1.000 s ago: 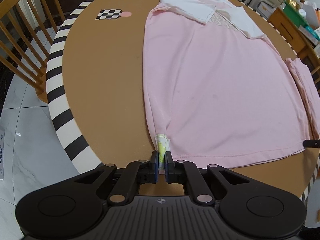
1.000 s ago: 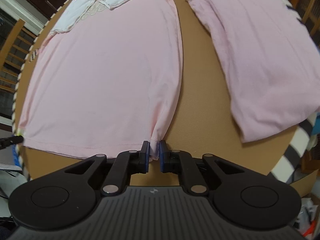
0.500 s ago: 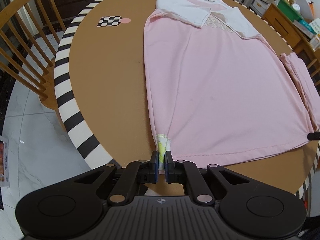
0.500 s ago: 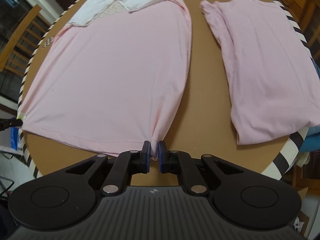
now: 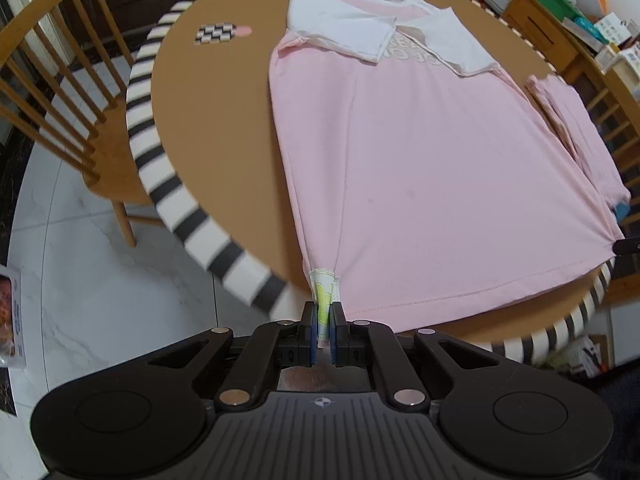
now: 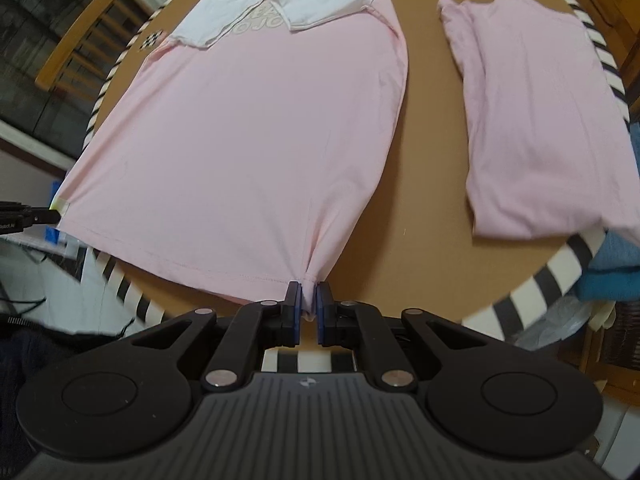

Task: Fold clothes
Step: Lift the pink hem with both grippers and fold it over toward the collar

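Note:
A pink T-shirt (image 5: 420, 168) with white sleeves folded inward lies stretched on the round brown table (image 5: 224, 120); it also shows in the right wrist view (image 6: 256, 140). My left gripper (image 5: 323, 320) is shut on the shirt's bottom-left hem corner, where a white and green care label (image 5: 323, 288) sticks out. My right gripper (image 6: 307, 306) is shut on the bottom-right hem corner. Both corners are lifted past the table's near edge, and the hem (image 6: 192, 268) hangs taut between them.
A folded pink garment (image 6: 536, 120) lies on the table's right side. The rim (image 5: 176, 200) is black-and-white striped. A checkerboard marker (image 5: 214, 34) sits far left. Wooden chairs (image 5: 60, 112) stand around. Blue cloth (image 6: 612, 268) lies off the right edge; shelves with clutter (image 5: 576, 8) stand behind.
Both grippers have risen and drawn back toward me with the hem corners held. The hem now hangs beyond the table's near rim, and the floor shows beneath.

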The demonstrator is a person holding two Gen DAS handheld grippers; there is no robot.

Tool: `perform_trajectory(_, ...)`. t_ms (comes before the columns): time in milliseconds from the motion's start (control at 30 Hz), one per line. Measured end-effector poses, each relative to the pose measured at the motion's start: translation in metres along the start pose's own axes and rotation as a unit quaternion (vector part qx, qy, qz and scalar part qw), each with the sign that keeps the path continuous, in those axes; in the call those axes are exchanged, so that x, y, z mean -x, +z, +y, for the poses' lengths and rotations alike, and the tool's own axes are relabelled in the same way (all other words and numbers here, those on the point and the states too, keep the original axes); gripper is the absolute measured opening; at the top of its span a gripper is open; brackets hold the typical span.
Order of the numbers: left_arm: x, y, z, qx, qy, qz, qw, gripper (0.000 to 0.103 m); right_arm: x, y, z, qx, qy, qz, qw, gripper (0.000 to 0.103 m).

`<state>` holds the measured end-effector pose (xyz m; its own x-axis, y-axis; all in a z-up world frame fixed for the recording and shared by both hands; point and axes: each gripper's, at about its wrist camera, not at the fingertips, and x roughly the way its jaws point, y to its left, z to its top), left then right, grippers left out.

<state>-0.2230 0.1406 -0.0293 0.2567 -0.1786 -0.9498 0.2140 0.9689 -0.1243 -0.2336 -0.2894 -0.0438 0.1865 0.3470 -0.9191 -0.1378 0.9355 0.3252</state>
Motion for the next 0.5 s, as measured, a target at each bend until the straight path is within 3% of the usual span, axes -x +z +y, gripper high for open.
perform_trajectory(167,0.006,-0.005,-0.001,0.038,-0.017,0.007,0.9991,0.006,0.007,-0.002,-0.009,-0.021,0.023,0.007,0.999,0.007)
perform_trajectory(300,0.018,0.009,-0.006,0.051,-0.021,-0.01,0.9984,0.006,0.022,0.013,-0.014,-0.032,0.046,0.006,0.998,0.007)
perform_trajectory(500,0.043,0.062,-0.029,-0.001,0.027,-0.038,0.9989,0.006,0.05,0.064,-0.013,0.008,0.071,-0.012,0.997,0.007)
